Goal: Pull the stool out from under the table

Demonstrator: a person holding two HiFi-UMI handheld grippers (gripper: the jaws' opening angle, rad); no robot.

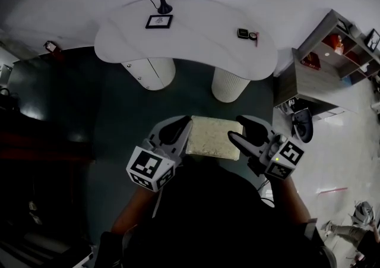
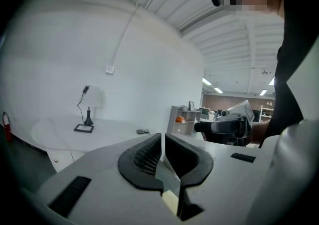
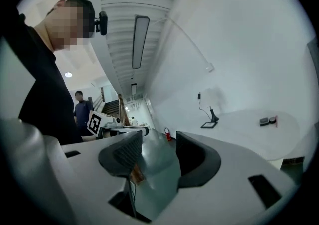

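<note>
The stool [image 1: 214, 137], with a pale rectangular cushion top, stands on the dark floor in front of me, away from the white curved table [image 1: 196, 41]. My left gripper [image 1: 181, 125] hangs over the stool's left edge. In the left gripper view its jaws [image 2: 163, 141] are shut with nothing between them. My right gripper [image 1: 239, 129] hangs over the stool's right edge. In the right gripper view it [image 3: 159, 141] is open and empty. Both grippers point roughly level towards the table [image 2: 60, 134] and the white wall behind it.
On the table stand a black lamp [image 1: 163, 6], a small framed picture [image 1: 159, 21] and small items [image 1: 247, 34]. Two white round pedestals [image 1: 230, 87] carry the table. A grey shelf unit [image 1: 320, 65] stands at the right. A person [image 3: 79, 107] stands far off.
</note>
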